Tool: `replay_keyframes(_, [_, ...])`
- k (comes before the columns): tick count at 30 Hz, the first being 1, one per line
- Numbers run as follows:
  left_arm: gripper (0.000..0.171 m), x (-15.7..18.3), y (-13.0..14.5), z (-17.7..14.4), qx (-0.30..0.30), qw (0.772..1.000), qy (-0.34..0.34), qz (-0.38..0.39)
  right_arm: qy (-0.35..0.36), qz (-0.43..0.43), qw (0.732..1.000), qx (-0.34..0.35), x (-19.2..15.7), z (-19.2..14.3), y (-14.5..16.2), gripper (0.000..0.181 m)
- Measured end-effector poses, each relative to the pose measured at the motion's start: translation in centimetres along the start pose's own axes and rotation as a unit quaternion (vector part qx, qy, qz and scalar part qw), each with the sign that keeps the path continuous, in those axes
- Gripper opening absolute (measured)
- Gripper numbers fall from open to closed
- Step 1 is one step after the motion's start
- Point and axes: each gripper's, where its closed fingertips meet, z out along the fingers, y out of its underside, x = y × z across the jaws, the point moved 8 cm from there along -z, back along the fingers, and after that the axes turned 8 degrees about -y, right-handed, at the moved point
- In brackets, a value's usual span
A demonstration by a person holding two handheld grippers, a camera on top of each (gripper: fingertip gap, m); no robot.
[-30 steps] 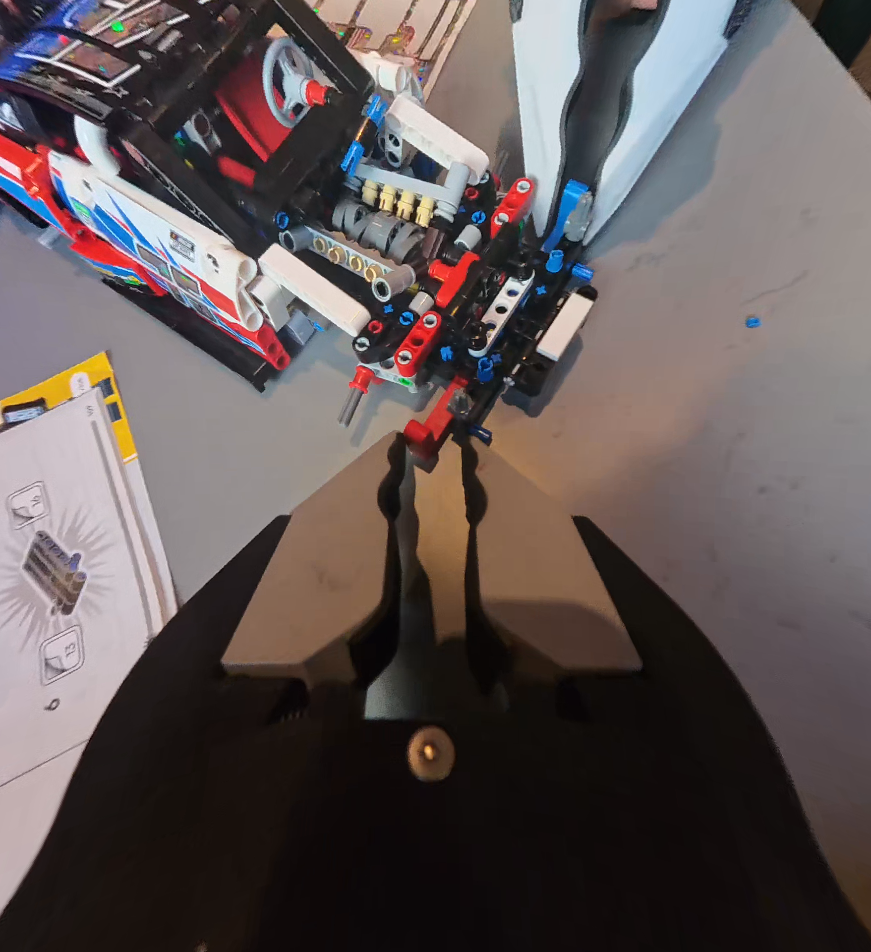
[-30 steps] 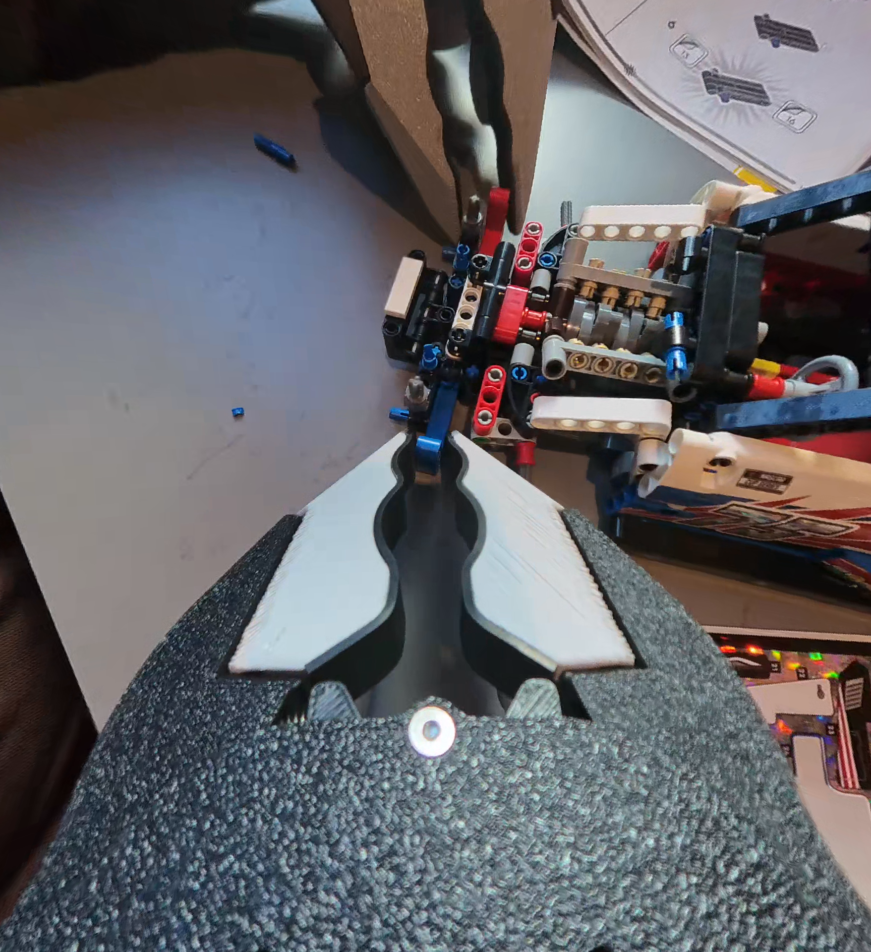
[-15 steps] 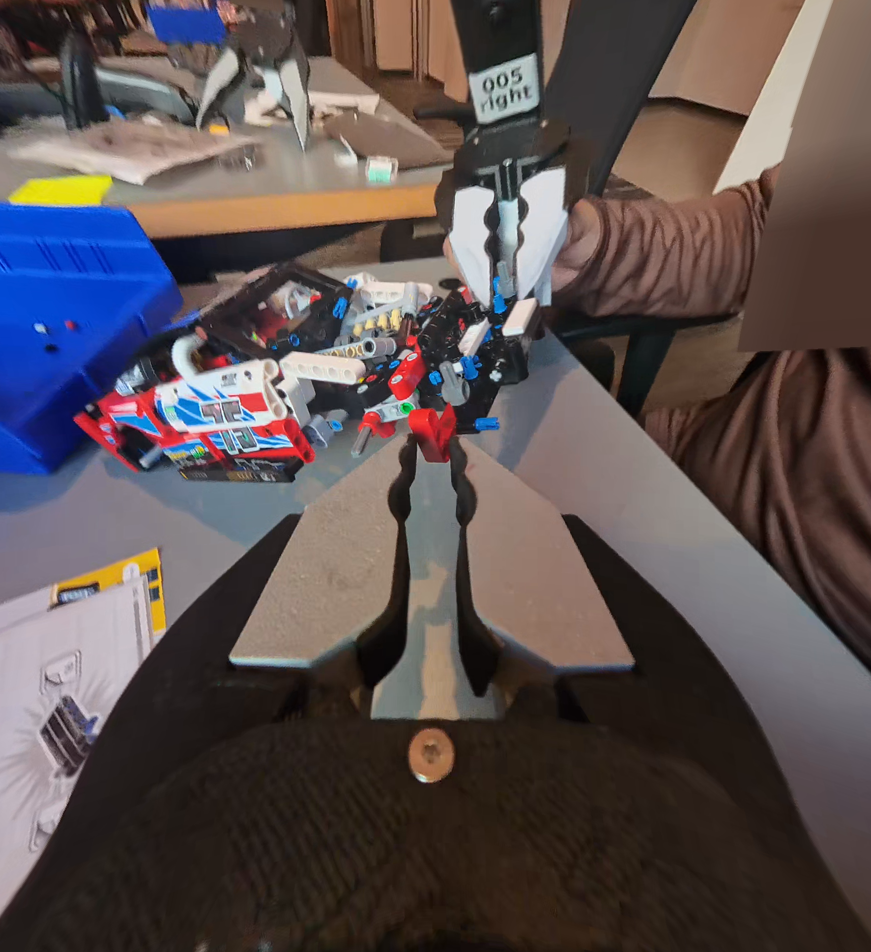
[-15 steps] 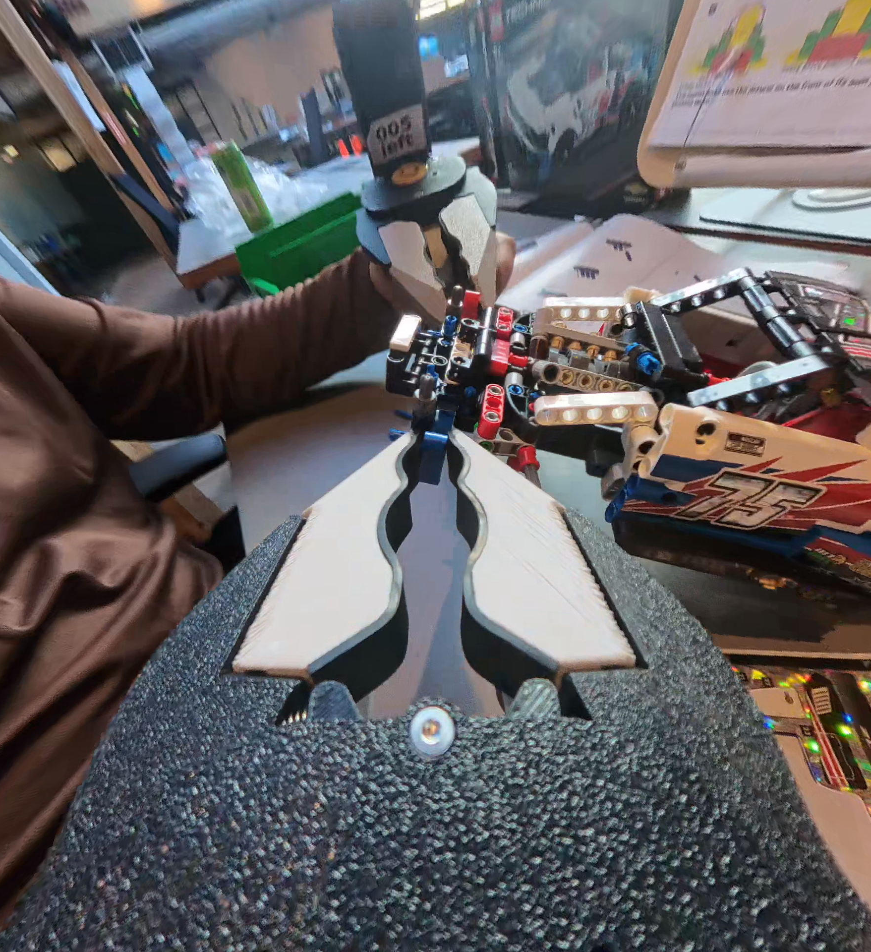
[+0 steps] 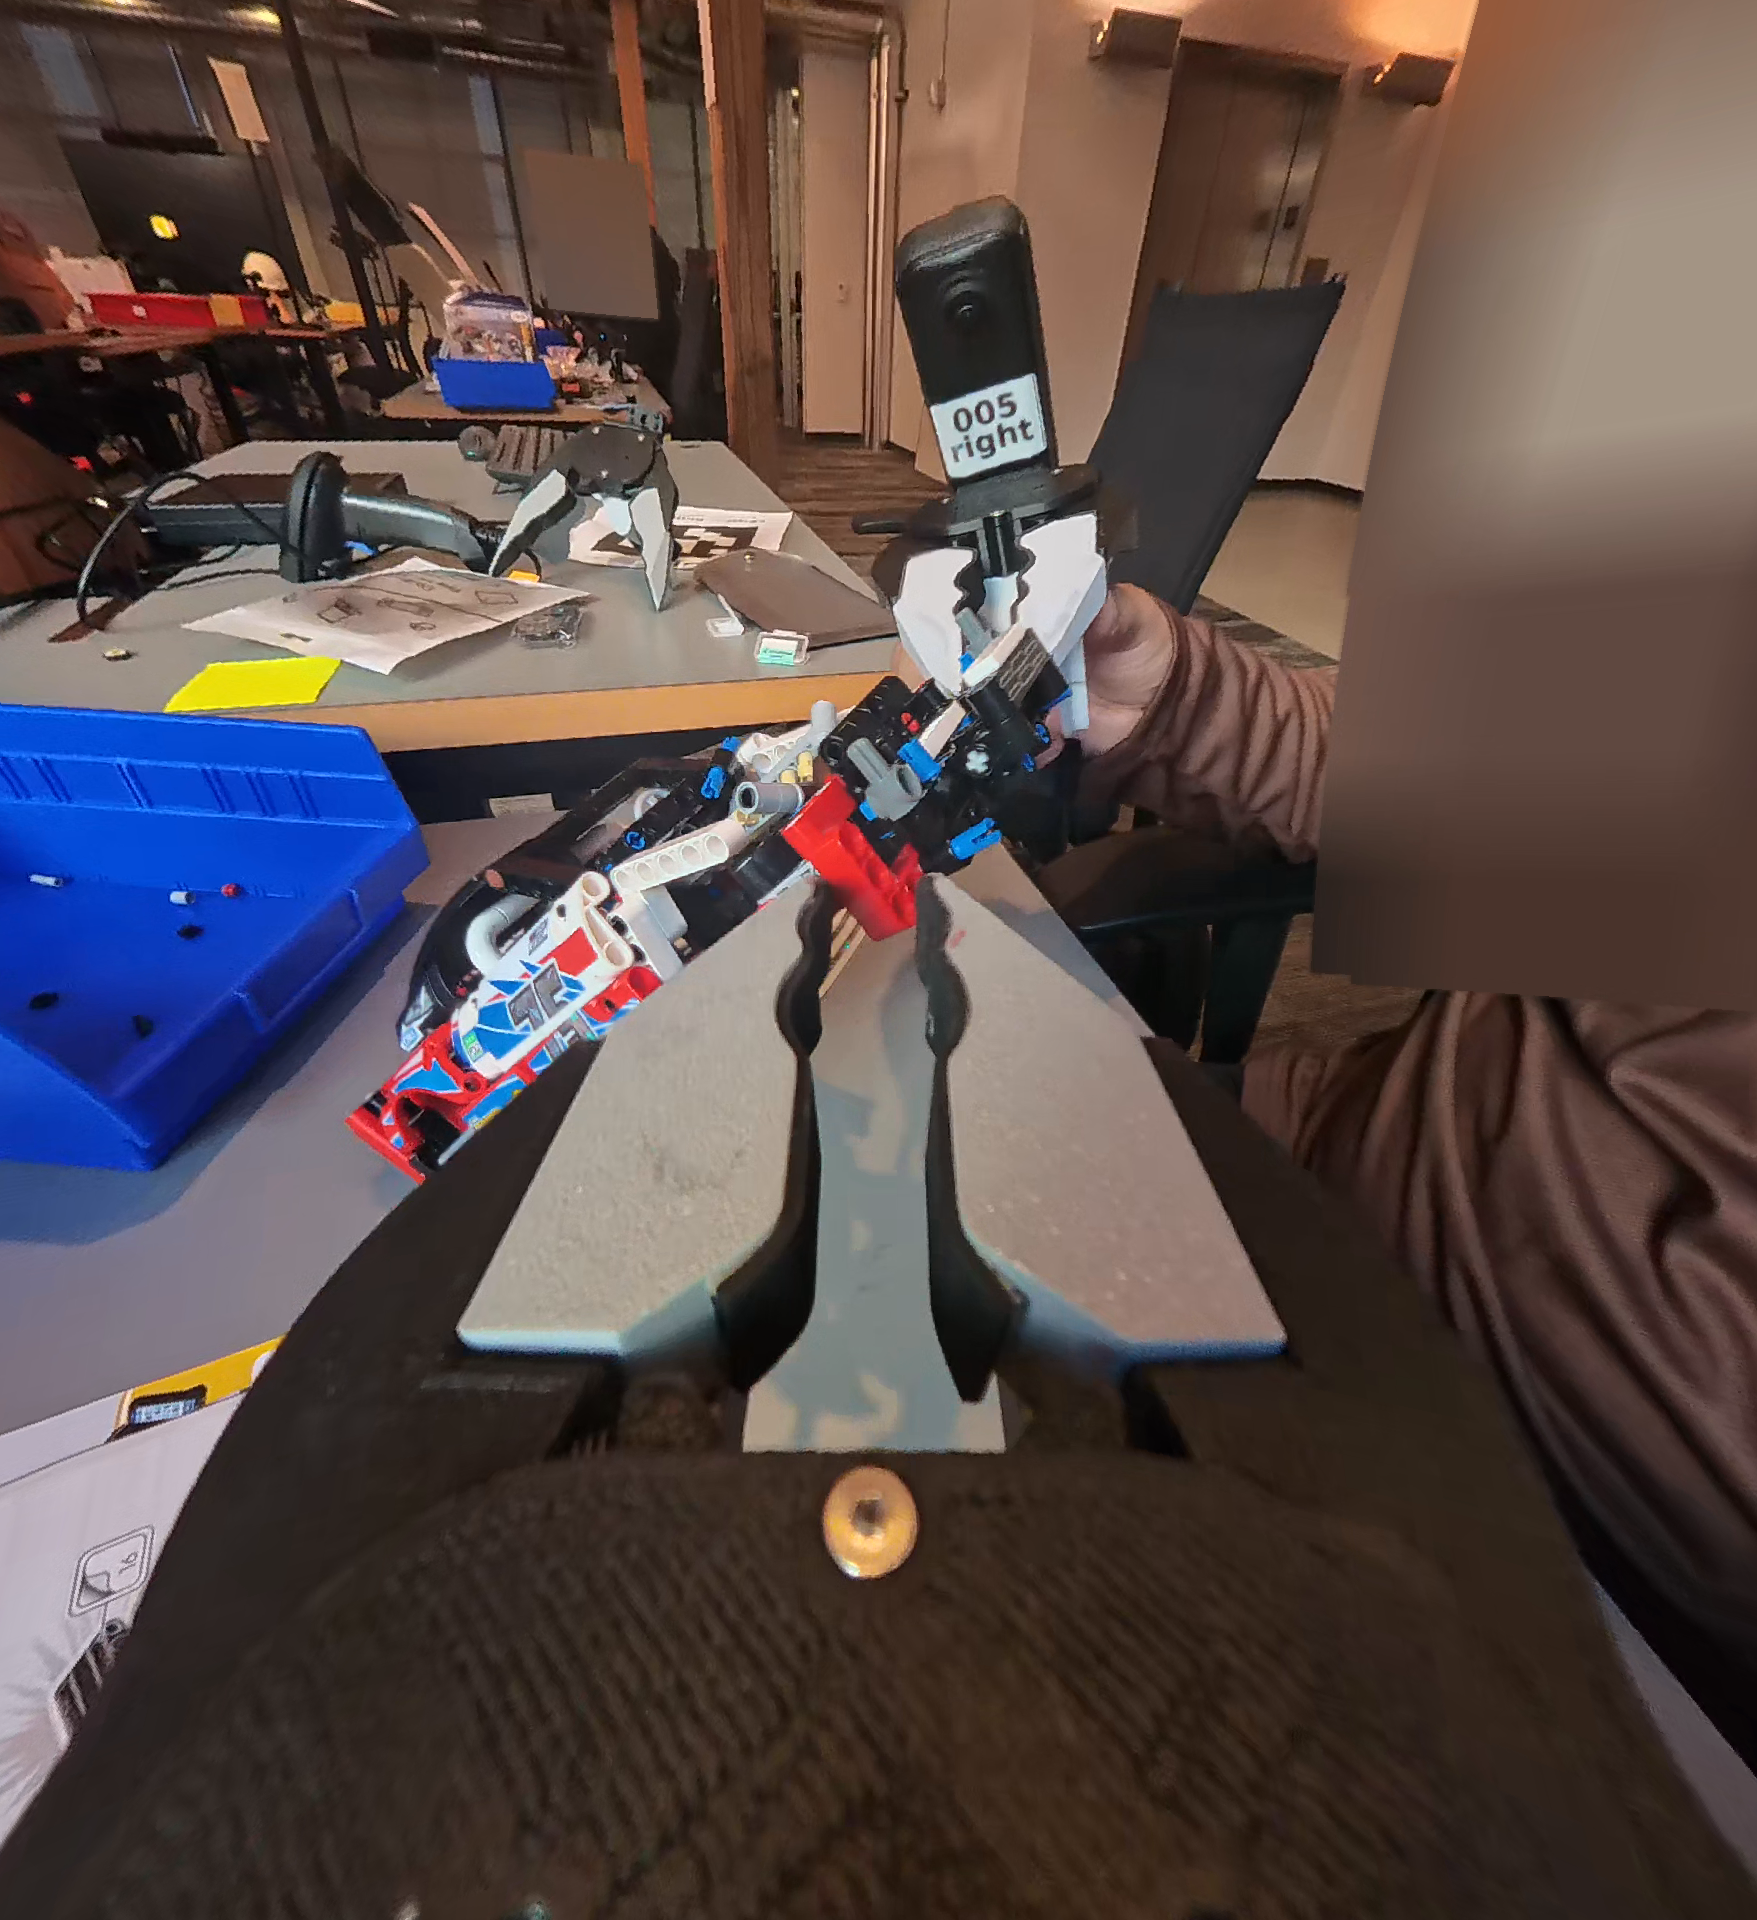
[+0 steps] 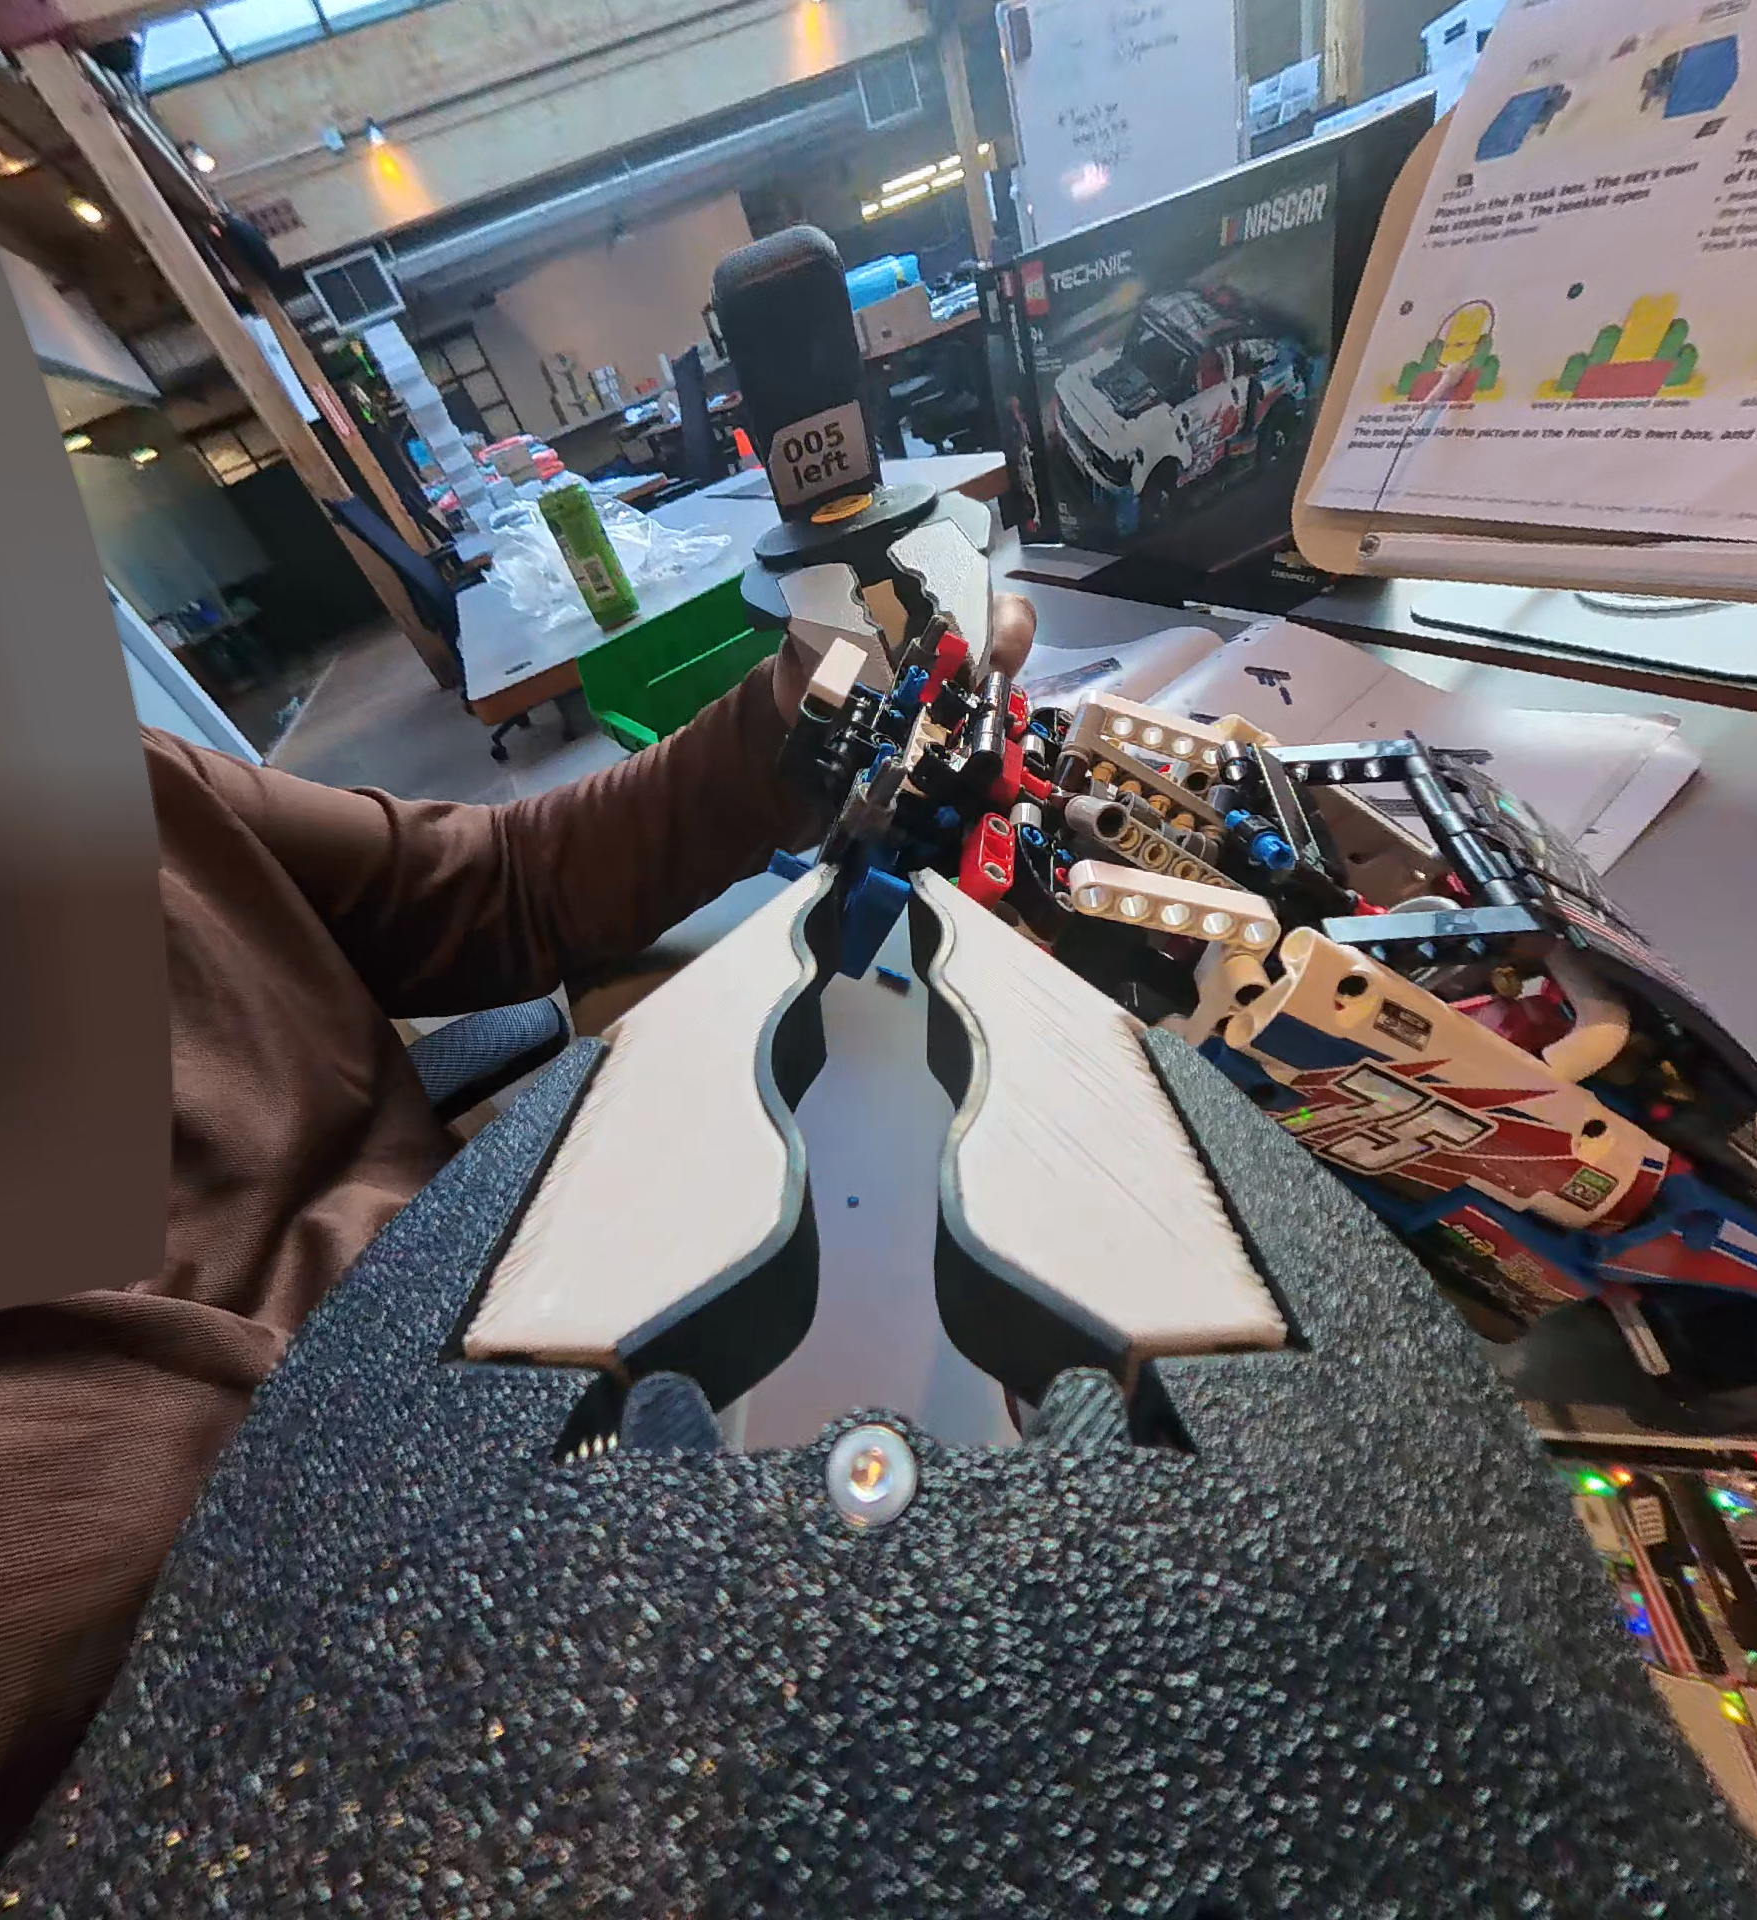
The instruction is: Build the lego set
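surface: grey table (image 5: 157, 1278) | on it: blue bin (image 5: 126, 935), instruction booklet (image 5: 12, 1621), lego car's tail end (image 5: 500, 1039)

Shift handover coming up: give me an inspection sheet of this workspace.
Surface: grey table, model's near end lifted off it.
Job's things: lego car, part built; instruction booklet at the table's edge.
Clutter: blue bin holding a few small parts; tiny blue pieces loose on the table.
Grippers: left tool shut on a red piece; right tool shut on a blue piece.
Cables: black cable on the rear table.
Surroundings: set's box, other desks.
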Motion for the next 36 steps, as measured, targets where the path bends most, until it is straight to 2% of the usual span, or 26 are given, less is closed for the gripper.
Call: replay_keyframes(36, [0.014, 0.12, -0.09, 0.09, -0.002, 1.000, 0.006, 0.004, -0.013, 0.009, 1.000, 0.009, 0.08, -0.22, 0.15, 0.012])
